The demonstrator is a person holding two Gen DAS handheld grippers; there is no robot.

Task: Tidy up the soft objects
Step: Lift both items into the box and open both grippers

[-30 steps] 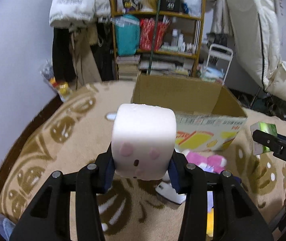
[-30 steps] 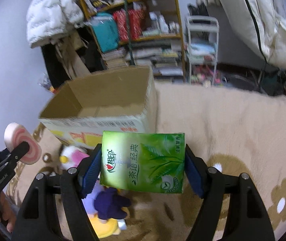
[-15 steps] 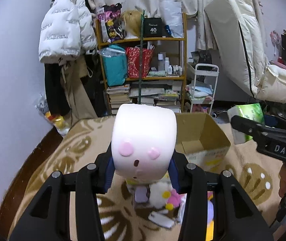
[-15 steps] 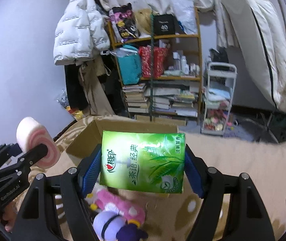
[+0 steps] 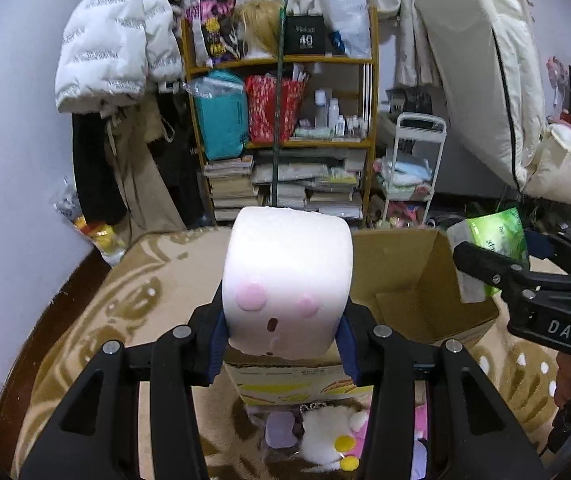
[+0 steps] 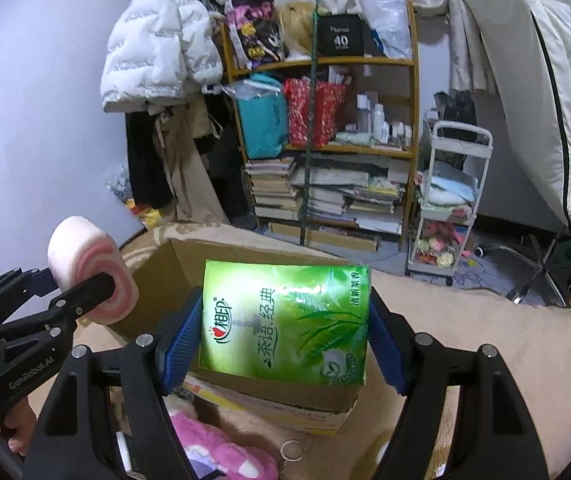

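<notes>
My left gripper (image 5: 283, 338) is shut on a white roll-shaped plush with pink cheeks (image 5: 287, 276), held above the near edge of an open cardboard box (image 5: 421, 280). My right gripper (image 6: 283, 344) is shut on a green tissue pack (image 6: 285, 320), held over the same box (image 6: 157, 276). The roll plush also shows at the left of the right wrist view (image 6: 89, 272), and the tissue pack at the right of the left wrist view (image 5: 497, 236). Several plush toys lie on the carpet in front of the box: a white and pink one (image 5: 325, 436) and a pink one (image 6: 213, 440).
A beige patterned carpet (image 5: 97, 320) covers the floor. Behind the box stand a full wooden shelf (image 5: 285, 120), stacked books, a small white cart (image 5: 409, 172) and hanging coats (image 5: 113, 48). A leaning mattress (image 5: 481, 60) is at the right.
Both grippers have come closer to the box, each holding its object; the box now appears larger and directly under the roll plush and tissue pack.
</notes>
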